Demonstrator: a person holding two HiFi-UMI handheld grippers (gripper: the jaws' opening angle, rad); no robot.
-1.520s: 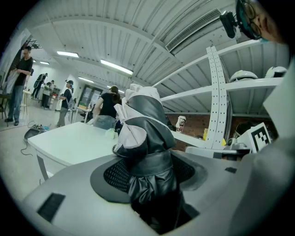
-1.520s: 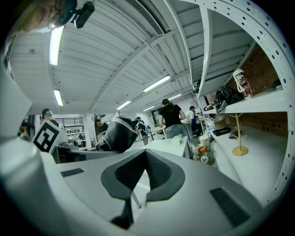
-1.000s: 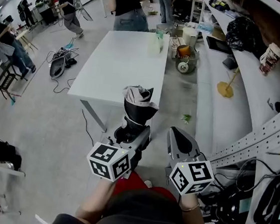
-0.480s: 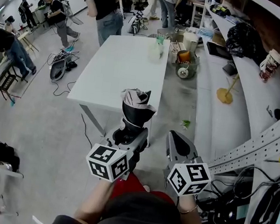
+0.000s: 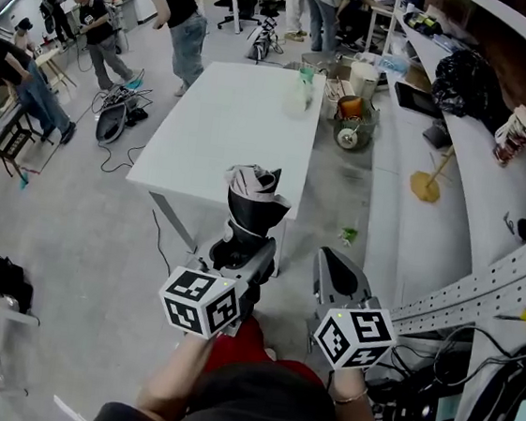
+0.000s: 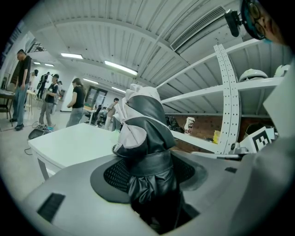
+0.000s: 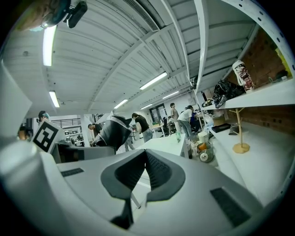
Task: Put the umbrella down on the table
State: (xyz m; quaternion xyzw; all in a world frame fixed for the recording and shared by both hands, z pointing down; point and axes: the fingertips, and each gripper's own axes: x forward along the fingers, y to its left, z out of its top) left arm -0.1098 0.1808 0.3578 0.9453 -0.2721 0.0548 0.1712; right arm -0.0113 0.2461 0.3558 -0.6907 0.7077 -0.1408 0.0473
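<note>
A folded black-and-white umbrella (image 5: pixel 257 199) stands upright in my left gripper (image 5: pixel 243 247), which is shut on its lower part. In the left gripper view the umbrella (image 6: pixel 145 138) fills the middle, pinched between the grey jaws of that left gripper (image 6: pixel 150 186). The white table (image 5: pixel 225 125) lies just ahead of the umbrella, its near edge below the umbrella's top. My right gripper (image 5: pixel 329 256) hangs beside the left one over the floor, shut with nothing in it. In the right gripper view the right gripper (image 7: pixel 144 159) has its pads touching, with the umbrella (image 7: pixel 111 131) at left and the table (image 7: pixel 168 143) beyond.
A pale bottle (image 5: pixel 300 94) stands at the table's far end. Buckets and cans (image 5: pixel 351 120) sit on the floor to its right. A long white shelf (image 5: pixel 452 208) with a black bag (image 5: pixel 463 72) and a cup (image 5: pixel 515 132) runs along the right. Several people (image 5: pixel 177 11) stand behind, with cables (image 5: pixel 113 117) on the floor at left.
Both grippers and the umbrella hold almost the same place. The person in black beyond the table has walked off to the left, and the view has tilted slightly.
</note>
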